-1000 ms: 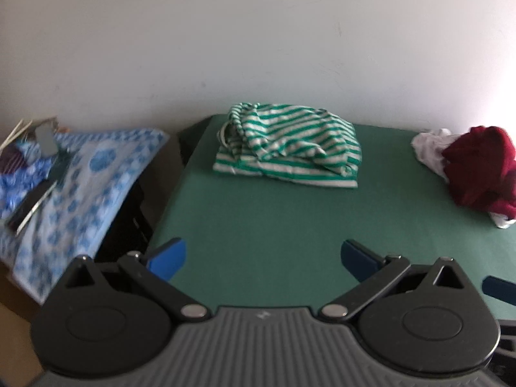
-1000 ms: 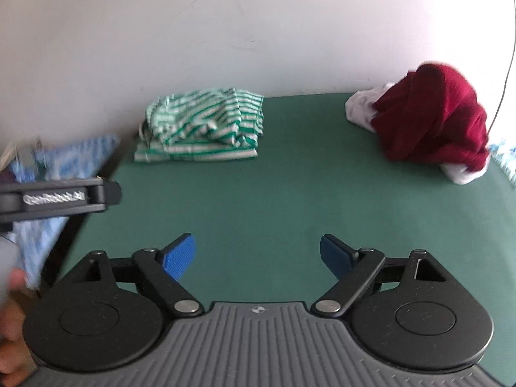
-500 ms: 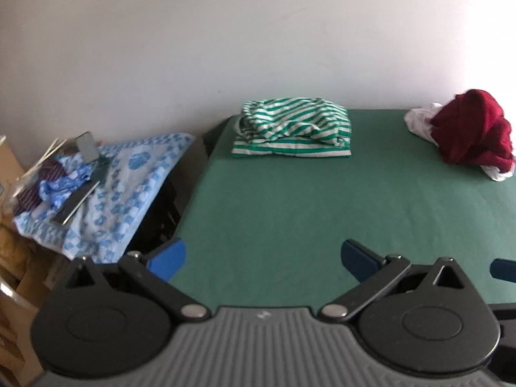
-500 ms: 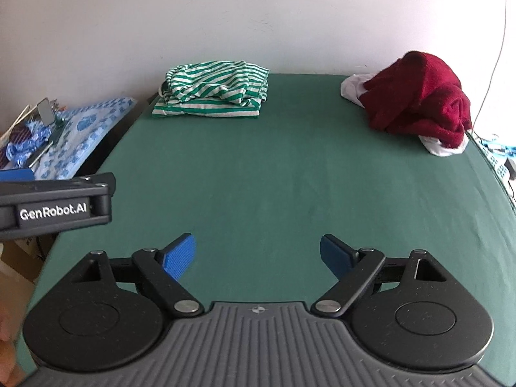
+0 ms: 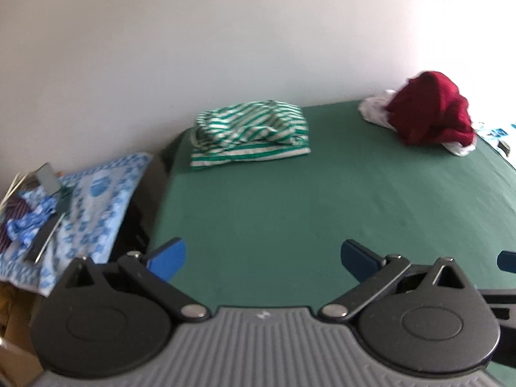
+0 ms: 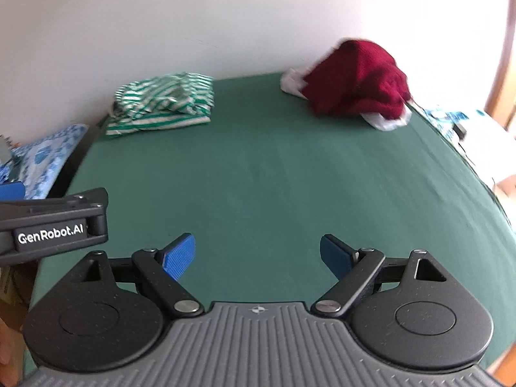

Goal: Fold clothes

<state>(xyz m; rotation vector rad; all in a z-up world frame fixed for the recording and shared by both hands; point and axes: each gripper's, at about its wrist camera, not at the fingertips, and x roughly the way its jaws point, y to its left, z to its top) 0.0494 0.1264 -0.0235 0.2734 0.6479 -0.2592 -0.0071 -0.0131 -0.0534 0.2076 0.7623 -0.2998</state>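
Covering table [image 6: 274, 177], green cloth (white wall [image 6: 193, 16])

Each camera sat just behind its own gripper's two blue fingers, above the near edge of a green-covered table [image 5: 290, 193], and faced across it toward a white wall [image 5: 225, 48]. Both views shared the folded green-striped garment [image 5: 251, 133] and the dark red garment [image 6: 358, 80], both far off. The right view caught the left gripper's body at its left edge.
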